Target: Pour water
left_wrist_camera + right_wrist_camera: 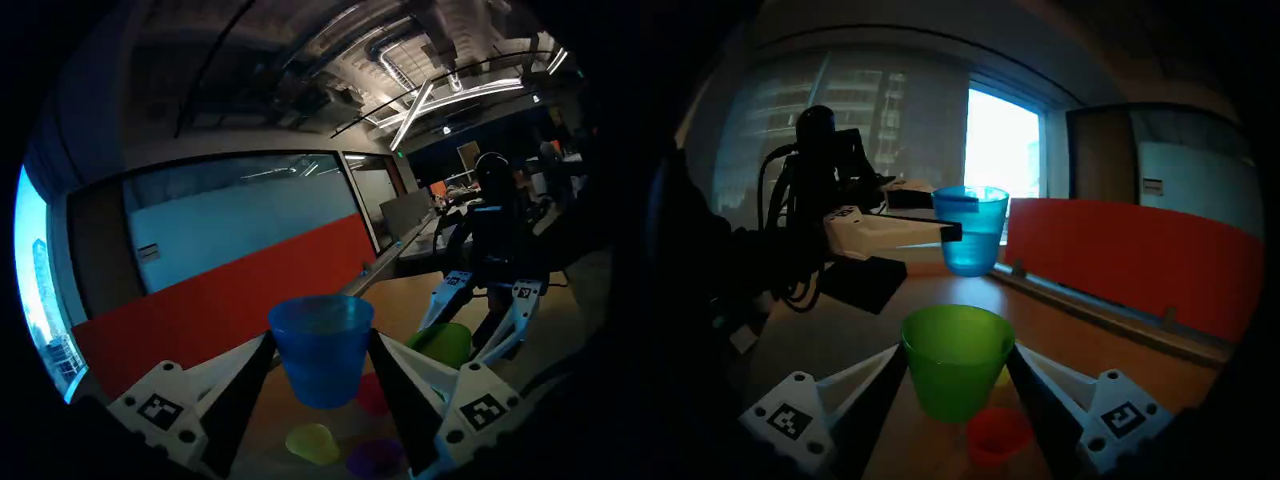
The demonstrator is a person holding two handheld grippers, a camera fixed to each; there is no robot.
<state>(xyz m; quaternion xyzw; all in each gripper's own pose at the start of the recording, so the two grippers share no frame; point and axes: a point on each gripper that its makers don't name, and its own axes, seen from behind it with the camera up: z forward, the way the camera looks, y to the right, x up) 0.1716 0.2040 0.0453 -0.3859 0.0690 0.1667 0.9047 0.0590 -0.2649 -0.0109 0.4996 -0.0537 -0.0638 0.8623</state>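
Note:
In the left gripper view my left gripper (322, 362) is shut on a blue cup (322, 348), held upright above the wooden table (400, 300). Beyond it to the right my right gripper (474, 326) holds a green cup (445, 342). From the right gripper view, my right gripper (958, 370) is shut on the green cup (957, 358), upright and low over the table. Higher and farther off, the blue cup (970, 230) hangs in my left gripper (954, 228); water fills its lower part.
Small cups lie on the table below: a yellow one (313, 442), a purple one (376, 458), a red one (372, 394), also red cup (995, 436). An orange partition (1136, 256) runs along the table's far edge. Cables and dark gear (812, 200) sit behind the left gripper.

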